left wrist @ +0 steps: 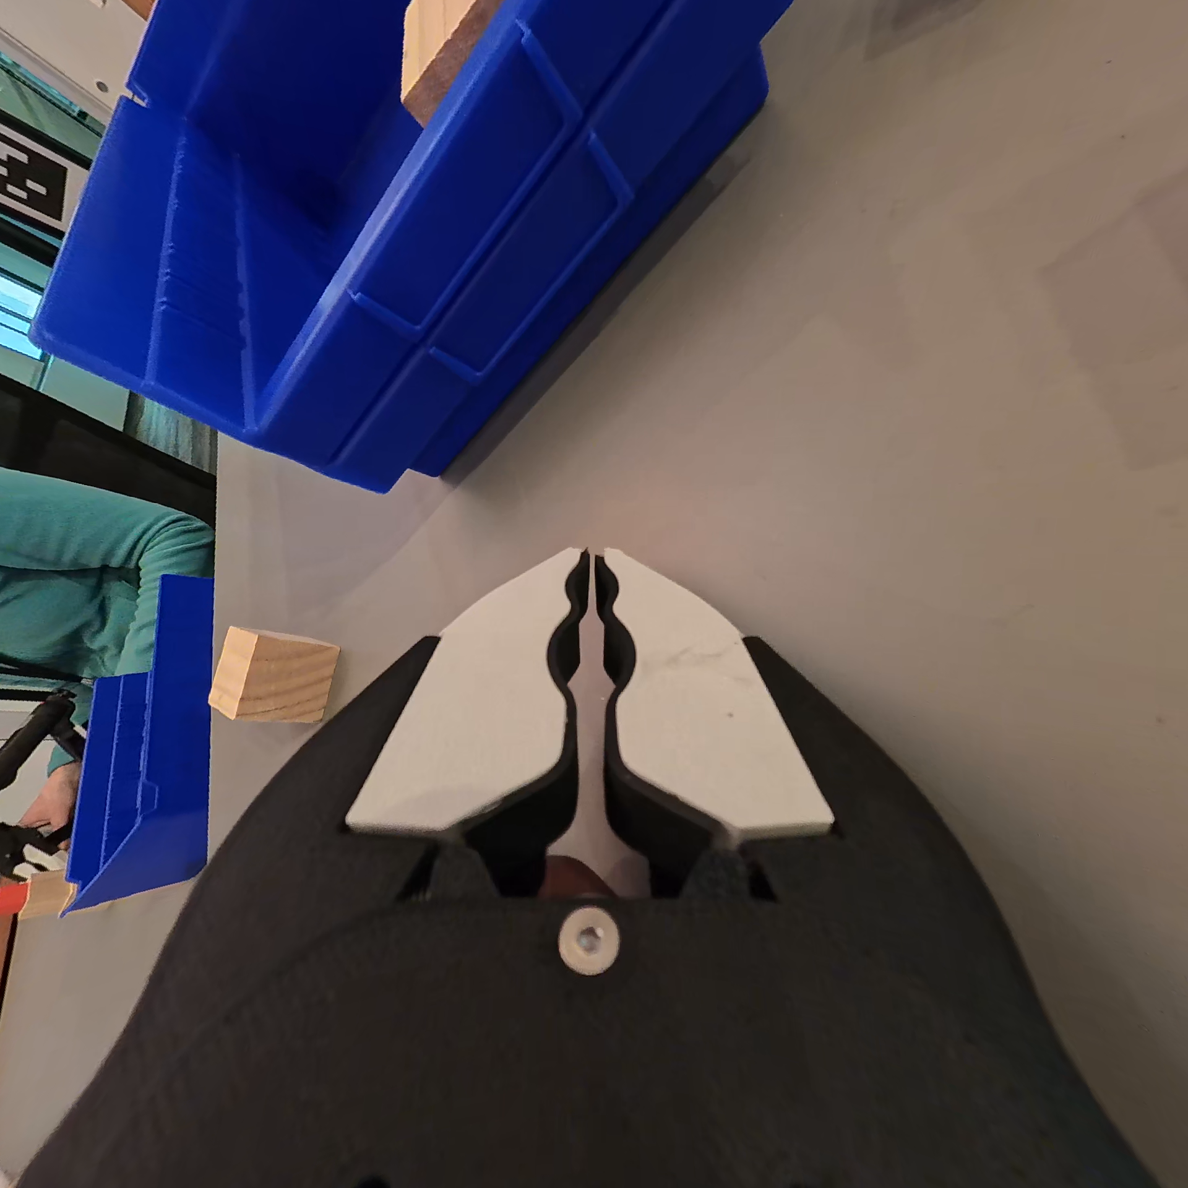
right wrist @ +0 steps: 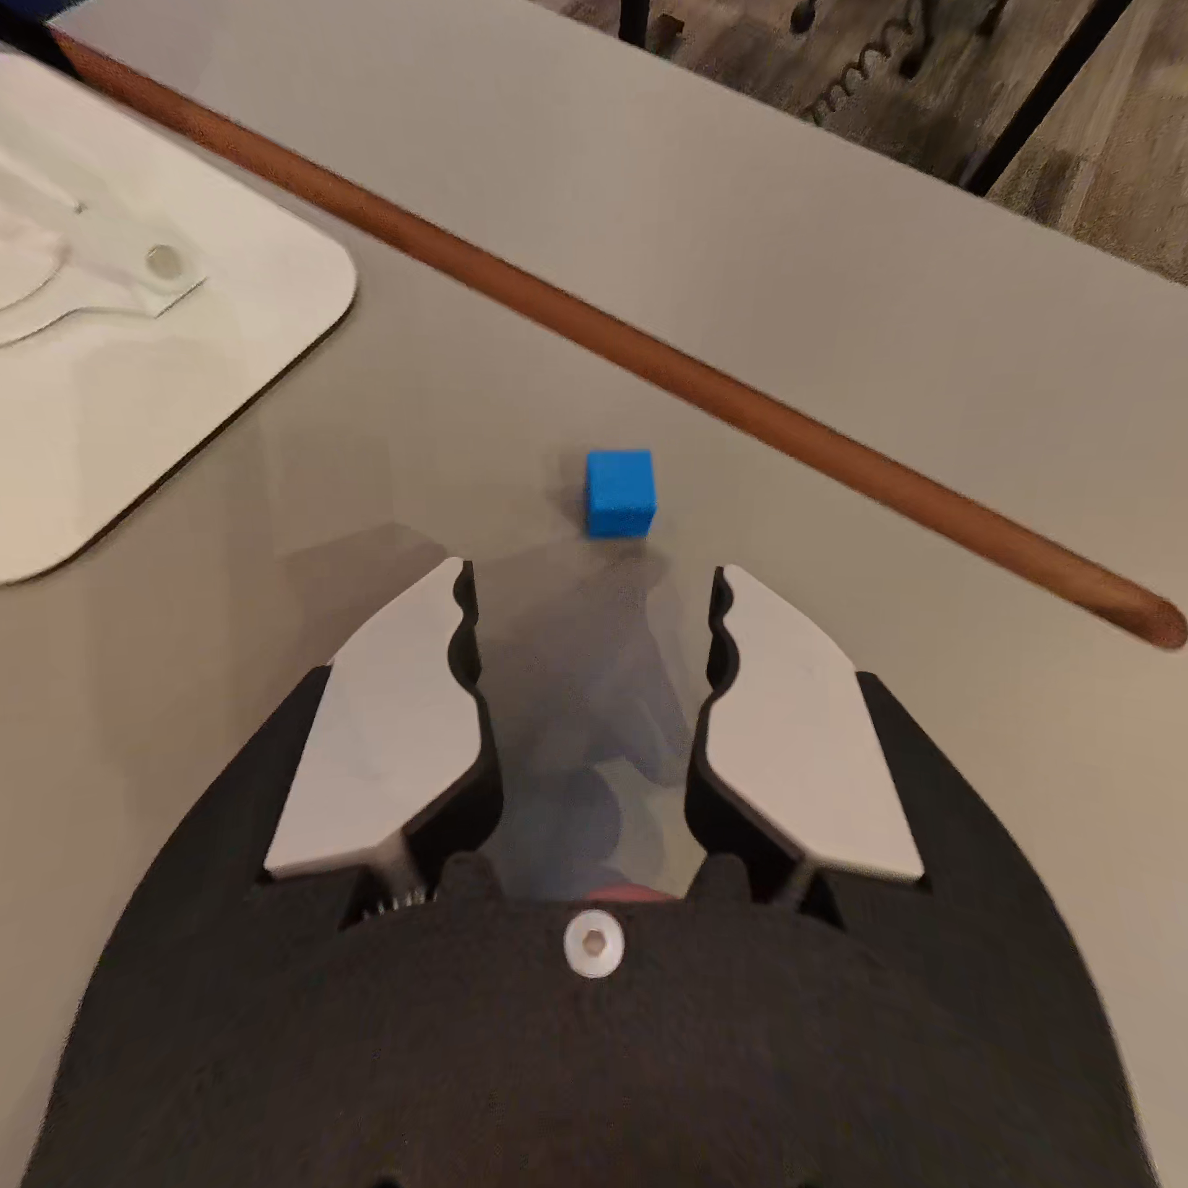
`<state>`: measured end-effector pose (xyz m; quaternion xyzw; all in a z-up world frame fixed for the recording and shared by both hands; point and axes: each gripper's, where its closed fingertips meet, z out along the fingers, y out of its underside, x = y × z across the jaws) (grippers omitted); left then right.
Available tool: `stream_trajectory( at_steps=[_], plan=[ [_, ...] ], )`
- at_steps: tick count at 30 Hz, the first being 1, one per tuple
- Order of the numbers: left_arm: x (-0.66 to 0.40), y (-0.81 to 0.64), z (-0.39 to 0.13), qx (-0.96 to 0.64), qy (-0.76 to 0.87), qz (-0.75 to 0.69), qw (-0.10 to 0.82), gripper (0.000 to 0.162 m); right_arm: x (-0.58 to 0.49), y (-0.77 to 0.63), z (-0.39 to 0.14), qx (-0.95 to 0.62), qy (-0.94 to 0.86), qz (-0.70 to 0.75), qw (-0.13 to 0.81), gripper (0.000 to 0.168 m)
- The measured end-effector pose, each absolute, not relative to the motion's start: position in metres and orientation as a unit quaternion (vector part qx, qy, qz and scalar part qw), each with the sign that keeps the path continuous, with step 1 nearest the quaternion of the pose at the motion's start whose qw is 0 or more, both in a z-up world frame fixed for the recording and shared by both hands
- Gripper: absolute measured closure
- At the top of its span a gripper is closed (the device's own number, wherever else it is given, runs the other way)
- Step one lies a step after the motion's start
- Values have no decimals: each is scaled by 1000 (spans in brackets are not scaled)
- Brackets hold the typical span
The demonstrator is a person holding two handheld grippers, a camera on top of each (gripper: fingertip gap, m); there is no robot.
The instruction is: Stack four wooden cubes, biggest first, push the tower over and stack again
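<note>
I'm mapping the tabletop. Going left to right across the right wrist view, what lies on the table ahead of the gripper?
White board → small blue cube → free end of the brown wooden rod.

Pale bare-wood cube (left wrist: 273, 676), glossy blue plastic bin (left wrist: 386, 244)

Not much to be read here, honestly. The only sign-like thing is a black-and-white square marker (left wrist: 29, 177) made of blocky cells, seen at the left edge of the left wrist view behind the big blue bin (left wrist: 360, 257); it's a coded pattern, so no letters or numbers can be made out on it. No print, brand or number is carried by the bins or the wooden blocks. In the right wrist view nothing written can be found either.
</note>
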<state>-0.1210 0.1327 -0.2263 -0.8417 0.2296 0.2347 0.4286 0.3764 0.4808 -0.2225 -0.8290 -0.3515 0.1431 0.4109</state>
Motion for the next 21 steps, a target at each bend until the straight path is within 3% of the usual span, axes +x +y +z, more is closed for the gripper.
stream_trajectory(
  at_steps=[4,7,9,13,18,21],
  plan=[
    [-122,133,-226,-842,227,236,428,161,364,500,-228,-835,-358,157,388,110],
    [-118,135,-224,-840,228,232,435,156,356,504,-231,-833,-373,158,376,146],
    [-111,136,-219,-837,223,218,451,148,354,504,-231,-832,-378,158,375,146],
    [-56,138,-200,-832,227,98,497,108,352,492,-230,-819,-402,159,378,146],
    [33,132,-203,-845,246,-34,474,57,350,470,-231,-807,-427,169,371,146],
    [67,133,-221,-863,251,-24,437,42,351,459,-231,-802,-437,172,369,146]
  ],
)
